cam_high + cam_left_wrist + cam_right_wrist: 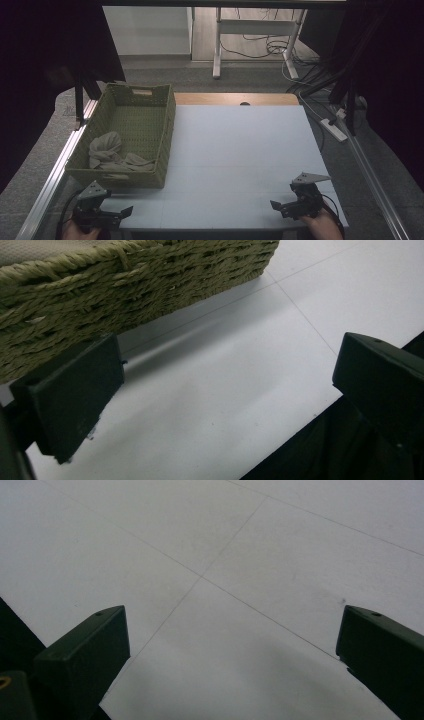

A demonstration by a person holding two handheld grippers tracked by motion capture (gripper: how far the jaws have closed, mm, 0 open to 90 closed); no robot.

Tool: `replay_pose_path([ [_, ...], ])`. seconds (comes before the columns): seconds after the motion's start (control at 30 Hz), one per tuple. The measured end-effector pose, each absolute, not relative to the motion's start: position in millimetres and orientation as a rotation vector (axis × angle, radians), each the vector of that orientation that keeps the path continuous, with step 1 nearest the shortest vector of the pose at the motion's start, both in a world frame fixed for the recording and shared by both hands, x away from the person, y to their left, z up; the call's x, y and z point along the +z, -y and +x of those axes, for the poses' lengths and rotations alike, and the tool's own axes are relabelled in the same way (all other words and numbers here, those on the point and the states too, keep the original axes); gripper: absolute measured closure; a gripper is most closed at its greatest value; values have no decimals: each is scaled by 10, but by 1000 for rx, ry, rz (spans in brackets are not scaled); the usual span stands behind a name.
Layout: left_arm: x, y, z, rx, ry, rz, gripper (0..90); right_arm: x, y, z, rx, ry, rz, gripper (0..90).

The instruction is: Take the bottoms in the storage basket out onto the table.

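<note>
Both grippers sat parked at the near edge of the table [240, 145] with jaws spread wide and nothing between them, probably so the hands stayed clear before any reach. The left gripper [117, 214] hung just beside the near wall of the basket [165, 130], its fingers [75, 395] pointing along that wall; the right gripper [280, 206] was well apart. The cloth [107, 152] lay crumpled inside the basket's near-left corner, beyond the left fingers, and the basket's long axis ran away from the person.
</note>
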State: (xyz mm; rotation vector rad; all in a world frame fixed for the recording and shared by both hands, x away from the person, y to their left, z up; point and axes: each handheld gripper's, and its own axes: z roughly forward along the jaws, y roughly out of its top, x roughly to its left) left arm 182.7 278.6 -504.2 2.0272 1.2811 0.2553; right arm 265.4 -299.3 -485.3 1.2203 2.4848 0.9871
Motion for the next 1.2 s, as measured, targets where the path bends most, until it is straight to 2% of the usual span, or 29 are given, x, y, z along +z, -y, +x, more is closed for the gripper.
replay_pose_path([
  [0.5, -5004, -2820, 1823, 254, -1247, 1996, 0, -4854, 3008, 2667, 994, -2489, 1235, 7],
  [1.2, -4908, -2819, 1859, 252, -1170, 2045, 0, -4861, 3002, 2670, 993, -2492, 1236, 7],
])
